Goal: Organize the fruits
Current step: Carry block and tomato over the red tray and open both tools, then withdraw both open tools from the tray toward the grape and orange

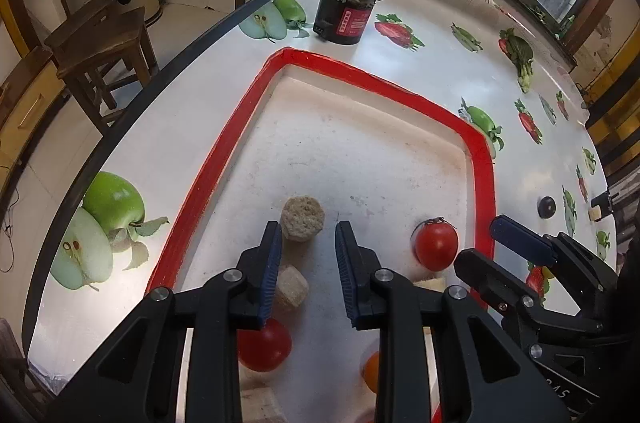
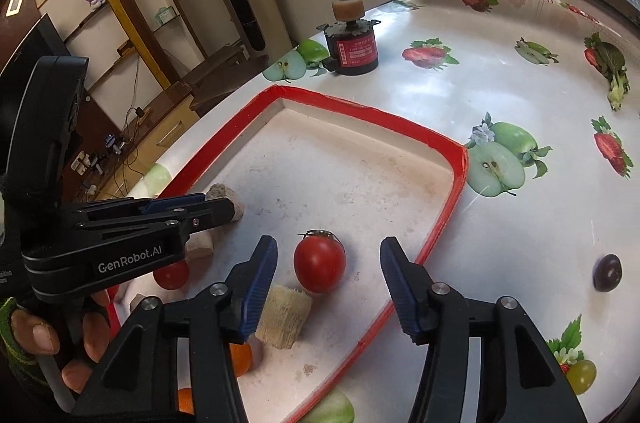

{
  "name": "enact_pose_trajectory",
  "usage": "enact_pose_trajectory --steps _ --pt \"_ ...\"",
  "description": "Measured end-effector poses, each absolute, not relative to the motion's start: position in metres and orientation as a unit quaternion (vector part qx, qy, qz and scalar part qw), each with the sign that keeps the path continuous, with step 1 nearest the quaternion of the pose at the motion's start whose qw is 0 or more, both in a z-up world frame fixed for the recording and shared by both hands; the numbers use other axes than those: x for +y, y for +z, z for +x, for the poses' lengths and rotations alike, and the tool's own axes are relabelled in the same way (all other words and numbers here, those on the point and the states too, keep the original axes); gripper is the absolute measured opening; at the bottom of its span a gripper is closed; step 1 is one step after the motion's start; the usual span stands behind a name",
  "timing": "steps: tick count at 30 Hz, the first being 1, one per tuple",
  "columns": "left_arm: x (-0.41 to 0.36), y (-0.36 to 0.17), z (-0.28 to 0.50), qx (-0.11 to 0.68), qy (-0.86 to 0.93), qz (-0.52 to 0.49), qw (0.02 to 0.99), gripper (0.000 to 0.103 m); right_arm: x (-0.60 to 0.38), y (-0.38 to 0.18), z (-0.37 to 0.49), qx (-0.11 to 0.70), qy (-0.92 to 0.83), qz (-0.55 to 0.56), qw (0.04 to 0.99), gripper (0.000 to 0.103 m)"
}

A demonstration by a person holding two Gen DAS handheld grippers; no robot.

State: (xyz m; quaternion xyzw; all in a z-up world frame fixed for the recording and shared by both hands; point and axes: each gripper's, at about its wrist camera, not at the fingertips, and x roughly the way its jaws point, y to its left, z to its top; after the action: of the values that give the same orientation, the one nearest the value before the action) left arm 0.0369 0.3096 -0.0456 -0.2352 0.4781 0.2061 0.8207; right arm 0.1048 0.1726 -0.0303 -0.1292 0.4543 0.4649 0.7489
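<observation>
A white tray with a red rim (image 1: 384, 79) (image 2: 360, 109) holds the fruit. A red tomato (image 2: 319, 263) (image 1: 436, 243) lies just ahead of my right gripper (image 2: 328, 242), level with its fingertips; the jaws stand open and clear of it. My left gripper (image 1: 308, 227) (image 2: 230, 211) hovers over the tray's left part, jaws drawn in narrow, nothing between them. Beneath it lie a second tomato (image 1: 266, 345) (image 2: 171, 275) and an orange fruit (image 1: 372, 371) (image 2: 241, 359). A dark round fruit (image 2: 607, 272) (image 1: 546, 207) rests on the table outside the tray, to the right.
Beige cork-like cylinders (image 1: 302, 219) (image 2: 285, 315) lie in the tray among the fruit. A black motor with a red label (image 1: 344, 15) (image 2: 354, 51) stands beyond the tray. The tablecloth bears printed fruit. A wooden stool (image 1: 104, 43) is past the table's left edge.
</observation>
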Motion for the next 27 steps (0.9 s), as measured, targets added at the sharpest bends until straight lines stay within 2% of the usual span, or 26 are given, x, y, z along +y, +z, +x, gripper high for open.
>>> enact_pose_trajectory --steps 27 --pt "0.221 -0.017 0.015 0.461 0.143 -0.208 0.851 0.025 0.019 0.008 0.088 0.434 0.409 -0.077 0.799 0.058"
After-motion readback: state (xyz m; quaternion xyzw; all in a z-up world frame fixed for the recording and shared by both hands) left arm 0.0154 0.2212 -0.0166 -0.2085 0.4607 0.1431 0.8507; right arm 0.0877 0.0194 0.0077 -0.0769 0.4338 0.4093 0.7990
